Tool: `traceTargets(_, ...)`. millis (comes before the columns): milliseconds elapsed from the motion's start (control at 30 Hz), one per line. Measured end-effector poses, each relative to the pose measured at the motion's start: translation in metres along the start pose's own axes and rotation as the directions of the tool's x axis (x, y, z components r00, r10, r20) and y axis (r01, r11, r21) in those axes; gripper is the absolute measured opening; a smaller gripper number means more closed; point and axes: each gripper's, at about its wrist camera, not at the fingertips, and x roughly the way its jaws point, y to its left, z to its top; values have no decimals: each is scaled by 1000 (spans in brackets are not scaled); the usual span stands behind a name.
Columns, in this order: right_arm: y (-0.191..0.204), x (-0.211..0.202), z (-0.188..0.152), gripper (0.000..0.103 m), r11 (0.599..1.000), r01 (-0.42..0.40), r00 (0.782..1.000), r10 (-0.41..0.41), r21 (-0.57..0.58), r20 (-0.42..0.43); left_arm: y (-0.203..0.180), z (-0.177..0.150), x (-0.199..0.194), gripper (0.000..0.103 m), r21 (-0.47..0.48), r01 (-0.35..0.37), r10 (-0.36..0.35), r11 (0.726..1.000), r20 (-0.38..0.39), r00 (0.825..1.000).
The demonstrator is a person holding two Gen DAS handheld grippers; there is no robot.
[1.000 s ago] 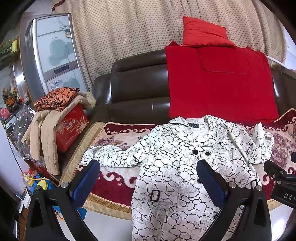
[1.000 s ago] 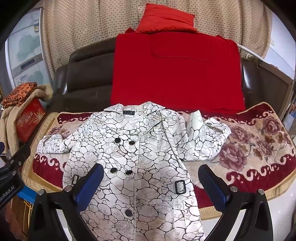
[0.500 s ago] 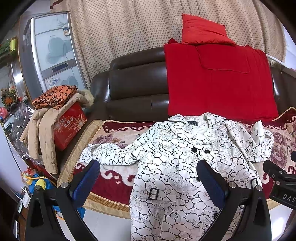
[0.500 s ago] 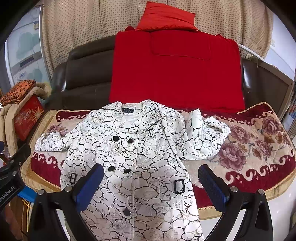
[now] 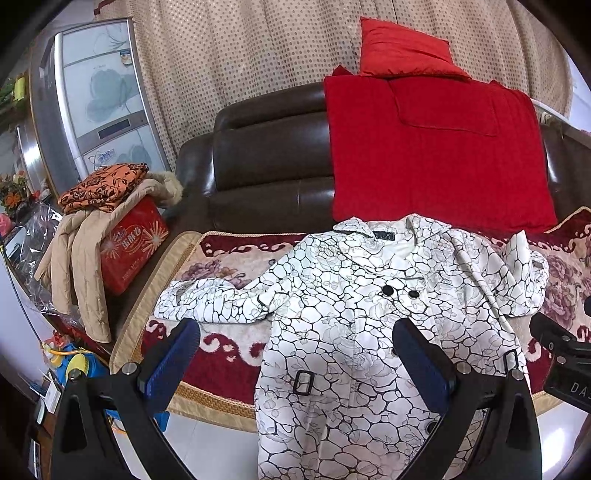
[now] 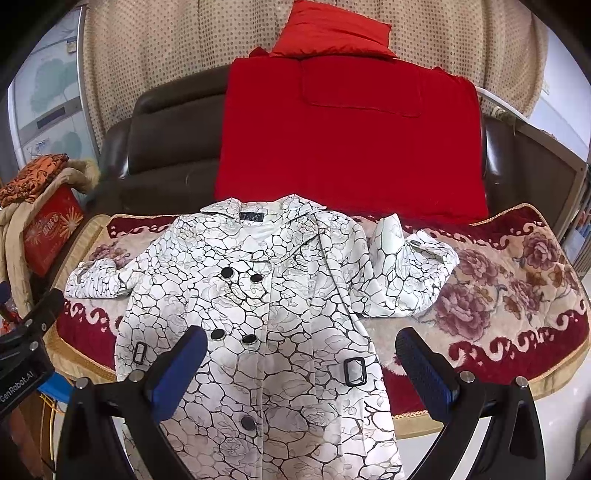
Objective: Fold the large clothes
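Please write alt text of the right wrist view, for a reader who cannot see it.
A white coat with a black crackle pattern lies spread face up on a floral sofa cover, its hem hanging over the front edge. The open right gripper hovers above it, holding nothing. Behind are a red blanket and a red cushion.

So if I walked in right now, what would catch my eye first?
Probably the white coat with black crackle lines, spread face up on the flowery sofa cover, its hem hanging over the front edge. Behind it a bright red blanket drapes the brown sofa back. Both open claws, left claw and right claw, hover in front.
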Motion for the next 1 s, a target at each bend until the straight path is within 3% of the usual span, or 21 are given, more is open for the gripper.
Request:
traceTargets(100,-4,7,0,103,1000,2,1000,-2,4,-10,-3,0,8,103,6,8,-8,1000,-17,1000)
traceTargets(233,-17,25,2,103,1000,-19,999,19,18,-32,-6,-8,41,103,-6,64,-64,998,-132,989)
traceTargets(367,-71,69,6,103,992,-35,997,43,117,-59,-5,-25,78,103,-22,62,-65,998,-252,966)
traceTargets(467,-143,117,8,103,955,-28,993,59,294,-97,-3,-39,100,103,-44,66,-77,997,-327,942)
traceTargets(533,-185,141,6,103,910,-50,992,94,412,-87,-5,-45,109,103,-53,66,-81,996,-362,929)
traceTargets(667,-260,188,0,103,758,-100,981,185,644,-65,-12,-47,123,103,-42,71,-82,997,-397,914)
traceTargets(767,-304,224,-7,102,606,-119,976,219,786,-21,-15,-47,128,103,-29,75,-81,997,-410,908)
traceTargets(800,-312,232,-8,100,574,-121,975,223,810,-13,-16,-47,130,103,-25,76,-79,997,-413,908)
traceTargets(867,-332,255,-12,96,462,-171,964,260,870,52,-16,-44,134,103,-17,73,-73,997,-417,906)
traceTargets(900,-338,263,-12,93,428,-194,959,272,883,80,-16,-43,136,103,-15,68,-68,998,-417,906)
traceTargets(1000,-345,281,-2,84,409,-216,956,274,887,106,-15,-40,141,103,-15,60,-60,998,-417,907)
